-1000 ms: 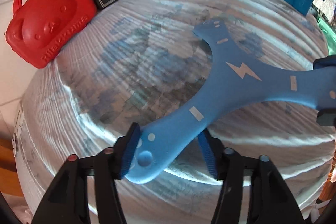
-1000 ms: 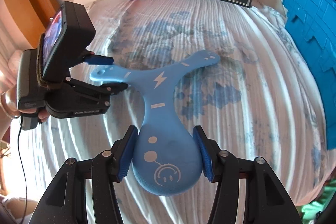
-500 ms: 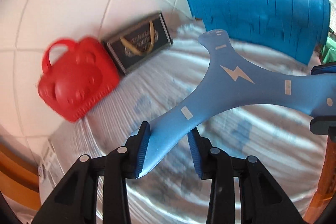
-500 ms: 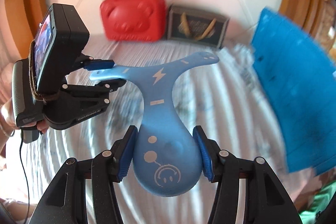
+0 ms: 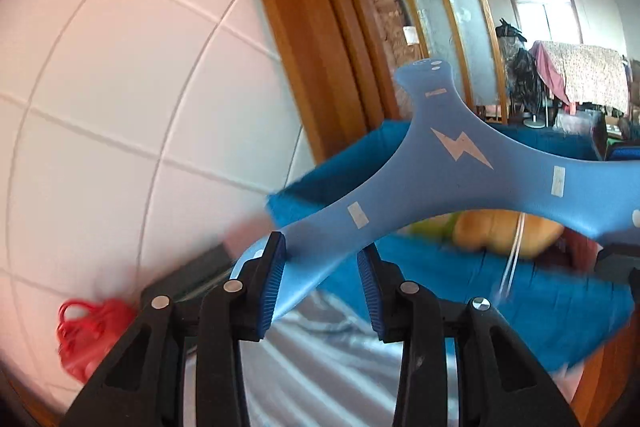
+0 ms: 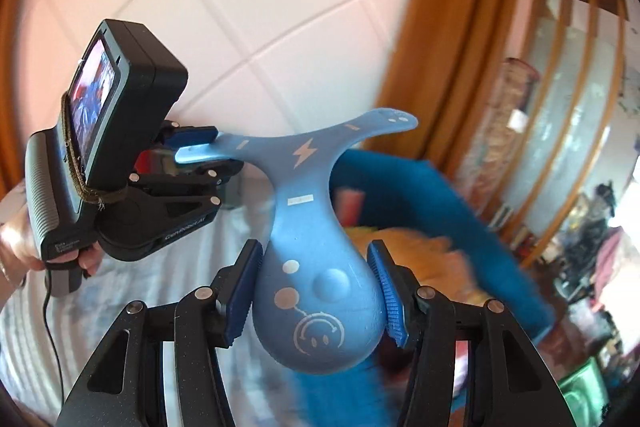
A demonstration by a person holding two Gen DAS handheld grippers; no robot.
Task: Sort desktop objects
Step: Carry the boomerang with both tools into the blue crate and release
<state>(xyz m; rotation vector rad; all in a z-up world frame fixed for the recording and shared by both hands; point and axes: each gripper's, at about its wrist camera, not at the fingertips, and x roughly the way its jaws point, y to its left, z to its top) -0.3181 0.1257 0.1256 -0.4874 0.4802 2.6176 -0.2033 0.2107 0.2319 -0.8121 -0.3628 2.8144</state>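
A blue three-armed foam boomerang (image 5: pixel 460 163) with a white lightning bolt is held up in the air by both grippers. My left gripper (image 5: pixel 320 287) is shut on one thin arm of it. My right gripper (image 6: pixel 316 291) is shut on the wide rounded arm with the smiley face (image 6: pixel 320 331). In the right wrist view the left gripper (image 6: pixel 196 151) shows at the left, clamped on the far arm tip. A blue storage bin (image 5: pixel 460 291) lies below and behind the boomerang, with soft yellow and orange things inside (image 5: pixel 500 231).
A red bear-shaped case (image 5: pixel 88 335) sits blurred at the lower left beside a dark box (image 5: pixel 188 279). White tiled wall (image 5: pixel 120 107) is behind. A wooden door frame (image 5: pixel 312 67) stands at the middle. Striped cloth (image 5: pixel 312 379) covers the table below.
Both grippers have lifted the boomerang off the cloth and carried it up and to the right, over the blue bin. The red case and dark box have dropped low in view.
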